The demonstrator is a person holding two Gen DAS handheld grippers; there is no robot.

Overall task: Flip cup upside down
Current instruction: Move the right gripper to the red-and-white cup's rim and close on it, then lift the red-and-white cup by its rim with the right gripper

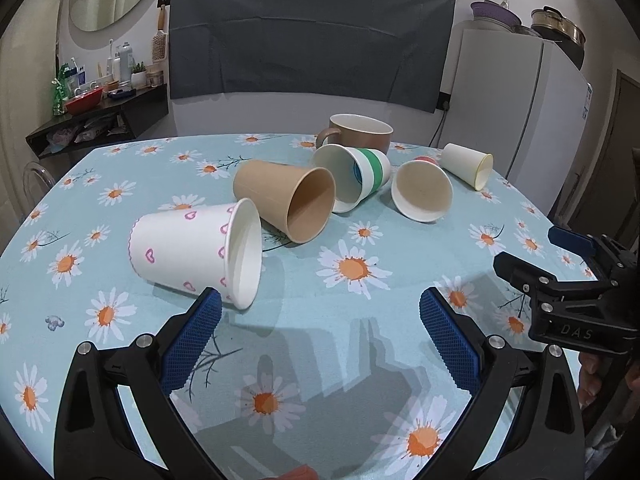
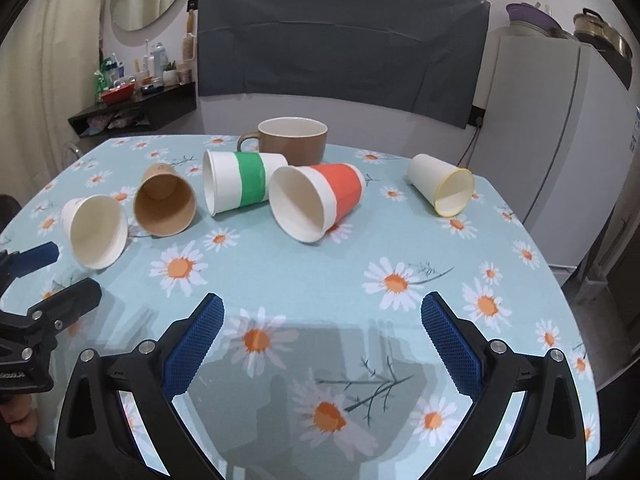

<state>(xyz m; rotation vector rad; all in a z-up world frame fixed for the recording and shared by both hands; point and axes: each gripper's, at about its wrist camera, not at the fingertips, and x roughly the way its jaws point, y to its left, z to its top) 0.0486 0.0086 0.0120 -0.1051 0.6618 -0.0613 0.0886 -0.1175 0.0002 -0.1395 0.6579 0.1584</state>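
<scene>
We hold the left gripper [image 1: 320,312] and right gripper [image 2: 322,314] spread wide and empty; the heart-printed cup [image 1: 196,250] lies on its side just ahead of our left finger; a hard squeeze would likely crush its thin wall or roll it into the brown paper cup [image 1: 286,204].

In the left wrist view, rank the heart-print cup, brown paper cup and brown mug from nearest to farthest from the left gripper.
From the left gripper:
1. Heart-print cup, on its side by the left finger.
2. Brown paper cup, on its side, mid-table.
3. Brown mug, upright at the far edge.
</scene>
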